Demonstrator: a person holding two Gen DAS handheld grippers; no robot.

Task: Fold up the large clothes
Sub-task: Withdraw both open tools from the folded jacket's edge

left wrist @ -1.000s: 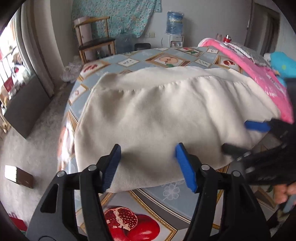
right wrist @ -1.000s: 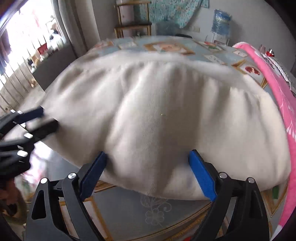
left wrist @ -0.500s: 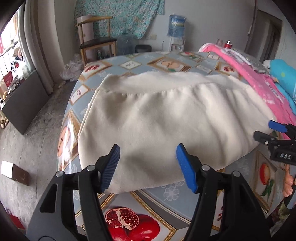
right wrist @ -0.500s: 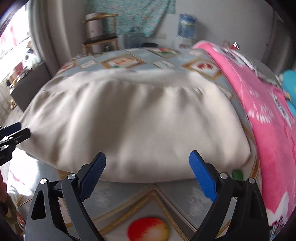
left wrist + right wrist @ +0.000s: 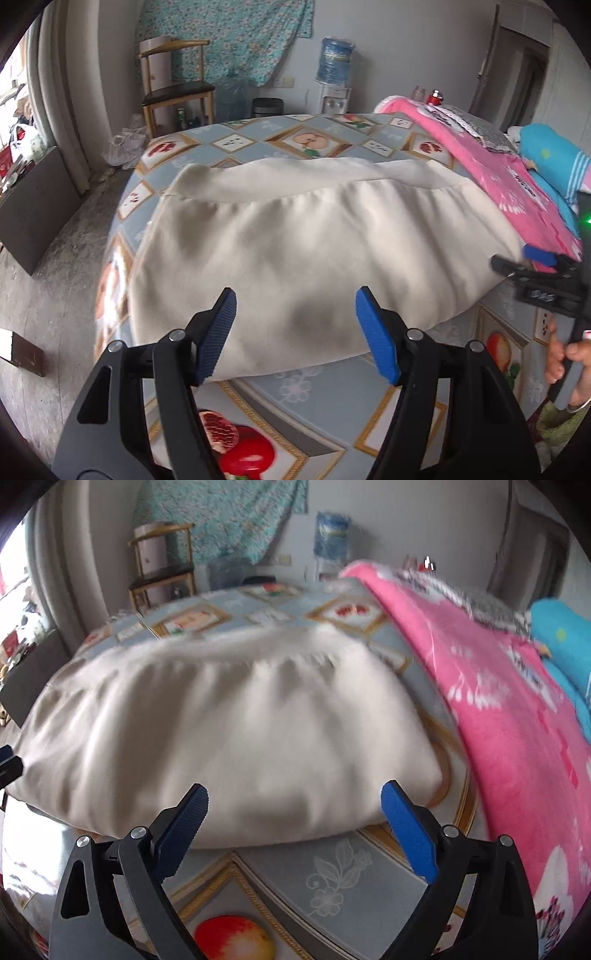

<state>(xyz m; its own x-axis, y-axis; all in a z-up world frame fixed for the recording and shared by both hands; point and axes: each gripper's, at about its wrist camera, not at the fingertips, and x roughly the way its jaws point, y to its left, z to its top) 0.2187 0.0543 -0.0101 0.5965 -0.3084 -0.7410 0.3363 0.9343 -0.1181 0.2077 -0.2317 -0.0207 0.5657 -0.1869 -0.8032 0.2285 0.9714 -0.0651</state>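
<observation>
A large cream garment [image 5: 317,251] lies folded flat on the table, with a seam band along its far edge. My left gripper [image 5: 295,317] hovers open over its near-left edge, with nothing between the blue pads. The garment [image 5: 229,738] fills the right wrist view too. There my right gripper [image 5: 295,805] stands open above the garment's near-right corner, clear of the fabric. In the left wrist view the right gripper [image 5: 532,258] shows at the garment's right end, held by a hand [image 5: 569,365]. The left gripper's fingertip [image 5: 9,764] peeks in at the left edge.
The table wears a blue tablecloth [image 5: 325,391] with fruit pictures. A pink blanket [image 5: 509,716] and a blue bundle [image 5: 554,158] lie along the right side. A wooden chair [image 5: 173,88] and a water dispenser [image 5: 334,77] stand by the far wall.
My right gripper has slid to the right along the garment's near edge, from its middle to its right corner. The left gripper has drawn back a little and stays open.
</observation>
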